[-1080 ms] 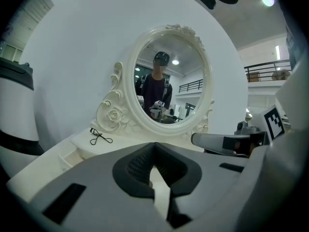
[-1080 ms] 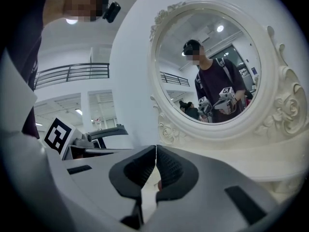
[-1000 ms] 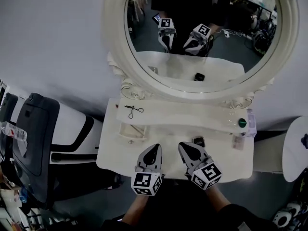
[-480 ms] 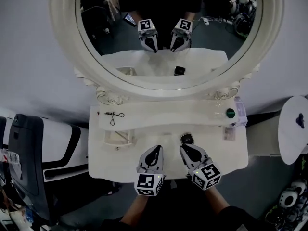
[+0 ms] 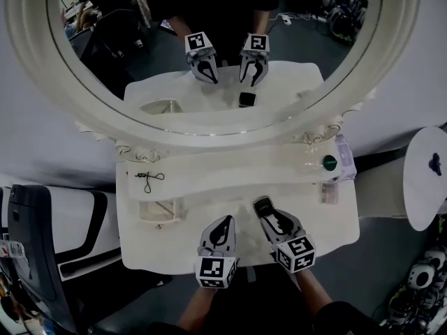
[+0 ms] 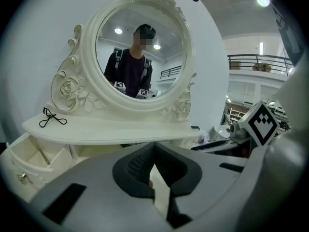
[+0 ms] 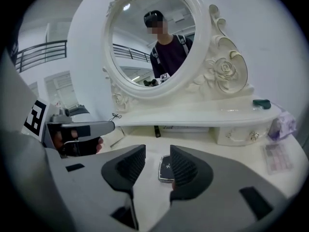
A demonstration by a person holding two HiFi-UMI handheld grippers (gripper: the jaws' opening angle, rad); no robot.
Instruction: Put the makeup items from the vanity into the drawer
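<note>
The drawer (image 5: 159,210) stands open at left. Our left gripper (image 5: 223,223) has its fingers pressed together, empty. Our right gripper (image 7: 152,153) has just been spreading its fingers, with the black compact (image 7: 165,168) lying on the bench (image 5: 199,215) between them, unpinched. We judge a pickup in hand, needing a squeeze next. Only the right gripper view shows that gap.

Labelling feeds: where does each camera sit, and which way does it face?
Head view: on the head, looking down at the vanity; left tool, right tool, forearms show.
Left gripper view: on left tool, facing the mirror; jaws together.
Right gripper view: on right tool, facing the compact; jaws just opening, nothing gripped.
All share the mirror.
</note>
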